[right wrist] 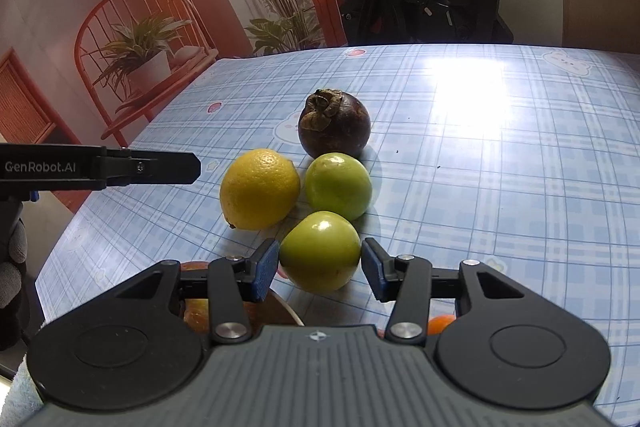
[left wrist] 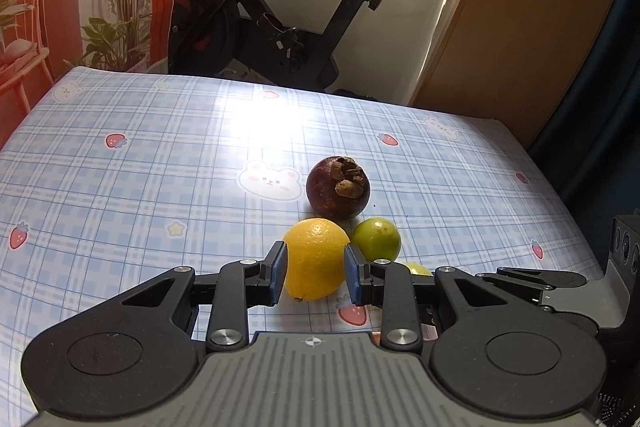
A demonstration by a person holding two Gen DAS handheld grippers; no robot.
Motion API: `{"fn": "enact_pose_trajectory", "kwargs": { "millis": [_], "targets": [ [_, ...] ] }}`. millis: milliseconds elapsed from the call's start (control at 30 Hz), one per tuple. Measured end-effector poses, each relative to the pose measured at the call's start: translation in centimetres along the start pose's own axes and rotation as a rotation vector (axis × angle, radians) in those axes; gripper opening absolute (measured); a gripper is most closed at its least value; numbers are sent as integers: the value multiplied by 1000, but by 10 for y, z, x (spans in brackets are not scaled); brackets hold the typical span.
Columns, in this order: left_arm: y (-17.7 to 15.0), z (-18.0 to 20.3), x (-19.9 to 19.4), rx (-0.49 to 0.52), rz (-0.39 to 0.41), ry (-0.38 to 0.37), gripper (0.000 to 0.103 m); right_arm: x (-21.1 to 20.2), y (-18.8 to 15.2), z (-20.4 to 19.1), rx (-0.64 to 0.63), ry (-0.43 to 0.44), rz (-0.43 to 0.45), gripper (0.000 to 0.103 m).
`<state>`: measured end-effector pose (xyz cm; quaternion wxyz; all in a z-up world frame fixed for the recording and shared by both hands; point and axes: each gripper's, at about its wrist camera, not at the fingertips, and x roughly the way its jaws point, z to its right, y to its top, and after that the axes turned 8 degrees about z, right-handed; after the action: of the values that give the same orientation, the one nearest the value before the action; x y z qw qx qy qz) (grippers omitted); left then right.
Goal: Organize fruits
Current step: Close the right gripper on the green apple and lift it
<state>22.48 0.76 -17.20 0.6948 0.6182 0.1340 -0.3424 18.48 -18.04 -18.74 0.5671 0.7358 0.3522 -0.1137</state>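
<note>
Sunlight glares on the blue plaid desk [left wrist: 120, 187]; black exercise bike [left wrist: 260, 11] beyond. Left claw [left wrist: 315, 273] clamps the round yellow lemon [left wrist: 316, 259]; right claw [right wrist: 320, 269] gapes around a smooth green fruit [right wrist: 320, 251].

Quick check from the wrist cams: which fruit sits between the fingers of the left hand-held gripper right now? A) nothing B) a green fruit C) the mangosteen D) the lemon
D: in the left wrist view, the left hand-held gripper has its blue pads on either side of the lemon, with the mangosteen farther out.
</note>
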Motion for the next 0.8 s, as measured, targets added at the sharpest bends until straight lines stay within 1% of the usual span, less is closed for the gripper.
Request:
{"fn": "enact_pose_trajectory", "kwargs": {
  "millis": [167, 433, 600, 800],
  "targets": [
    [-3, 9, 1, -1, -19, -27, 32, -13, -2, 6, -7, -16, 26, 49],
    [0, 18, 3, 29, -23, -33, 32, -24, -3, 4, -38, -32, 59, 49],
    [3, 25, 13, 34, -37, -42, 32, -36, -3, 14, -27, -45, 85, 49],
    [-3, 35, 14, 46, -52, -71, 32, -51, -5, 27, 0, -57, 102, 49]
  ]
}}
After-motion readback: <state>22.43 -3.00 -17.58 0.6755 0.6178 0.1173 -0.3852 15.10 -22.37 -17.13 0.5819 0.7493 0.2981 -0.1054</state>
